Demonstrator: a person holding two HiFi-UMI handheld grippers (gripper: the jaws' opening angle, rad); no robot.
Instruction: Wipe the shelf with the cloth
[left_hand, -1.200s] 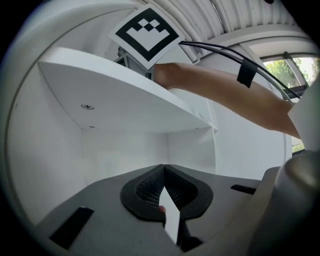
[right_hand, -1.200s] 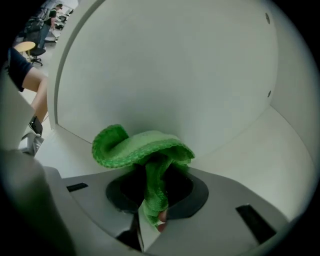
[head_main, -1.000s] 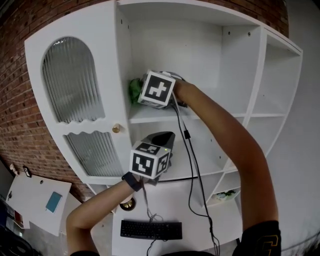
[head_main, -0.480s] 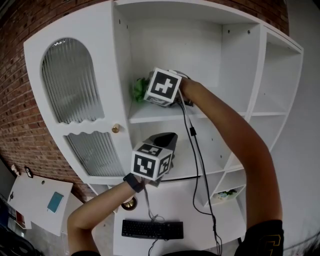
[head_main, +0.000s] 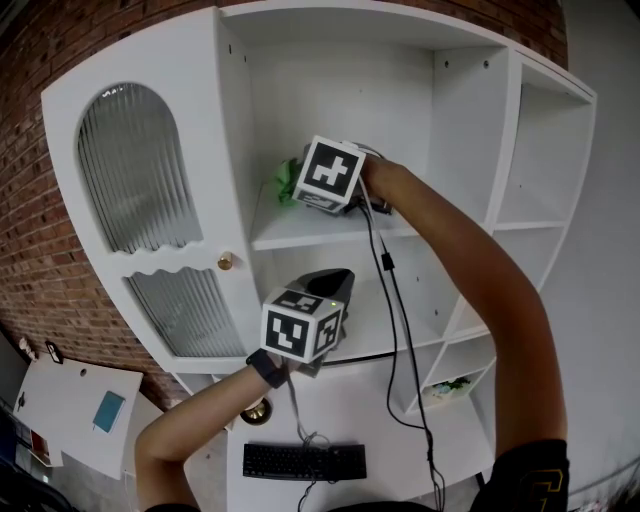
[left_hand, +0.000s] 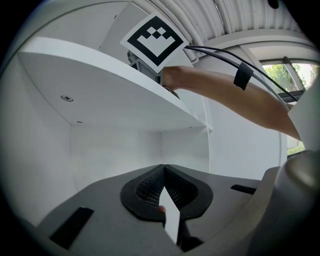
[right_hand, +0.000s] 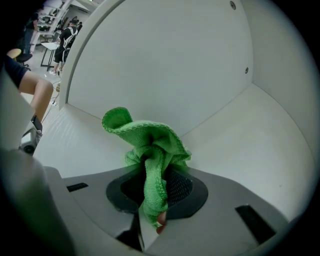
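We note the right gripper (right_hand: 152, 199), clamped on the cloth (head_main: 288, 183), has slid a little along the shelf (head_main: 310, 231), away from the left wall (head_main: 238, 130). The cloth's bunch now shows farther off that wall than a second ago.
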